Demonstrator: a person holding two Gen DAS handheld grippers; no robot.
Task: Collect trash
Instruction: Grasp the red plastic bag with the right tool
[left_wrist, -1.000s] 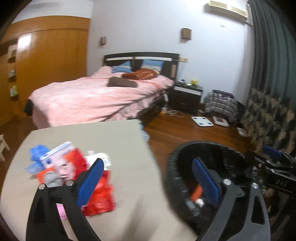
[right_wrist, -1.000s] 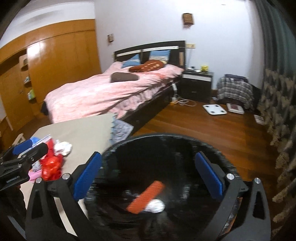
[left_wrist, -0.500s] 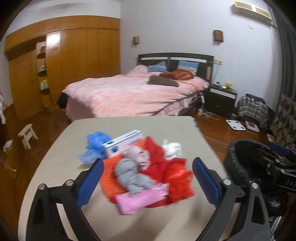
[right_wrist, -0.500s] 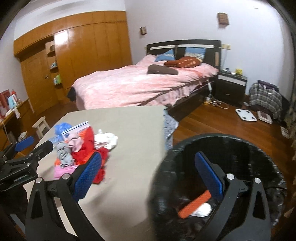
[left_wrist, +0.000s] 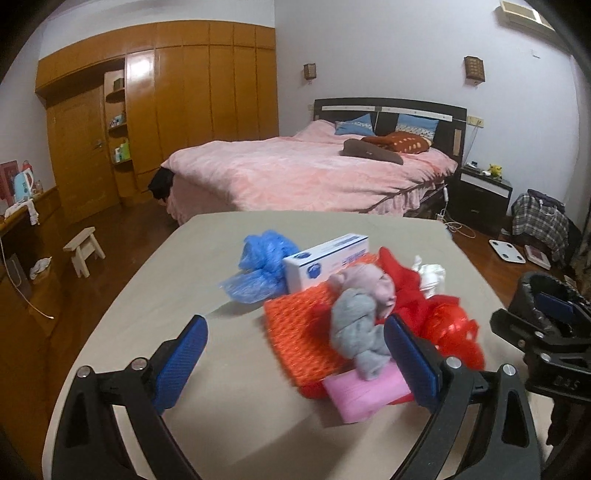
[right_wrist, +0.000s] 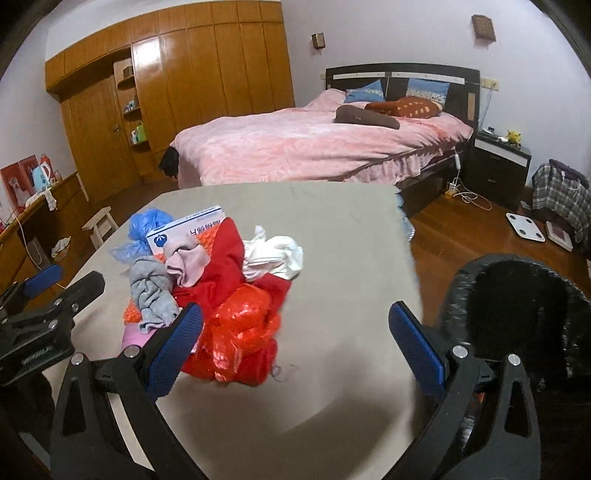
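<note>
A heap of trash lies on the beige table (left_wrist: 229, 387): a blue plastic bag (left_wrist: 258, 266), a white box (left_wrist: 325, 260), an orange net sheet (left_wrist: 299, 328), grey cloth (left_wrist: 354, 332), a pink block (left_wrist: 369, 395), red plastic (left_wrist: 450, 332) and white tissue (left_wrist: 430, 275). My left gripper (left_wrist: 295, 358) hovers open just short of the heap, nothing between its fingers. In the right wrist view the same heap shows red plastic (right_wrist: 240, 332) and white tissue (right_wrist: 275, 256). My right gripper (right_wrist: 295, 347) is open and empty, with the heap at its left finger. The black-lined bin (right_wrist: 517, 306) stands to its right.
A bed with a pink cover (left_wrist: 295, 173) lies beyond the table. A wooden wardrobe (left_wrist: 184, 103) fills the left wall, with a small stool (left_wrist: 83, 249) on the floor. A nightstand (left_wrist: 480, 192), a white scale (left_wrist: 506, 253) and a plaid bag (left_wrist: 539, 219) are at the right.
Both grippers have swung left, away from the bin and toward the heap on the table. The bin has slid to the right edge of both views. Both stayed open.
</note>
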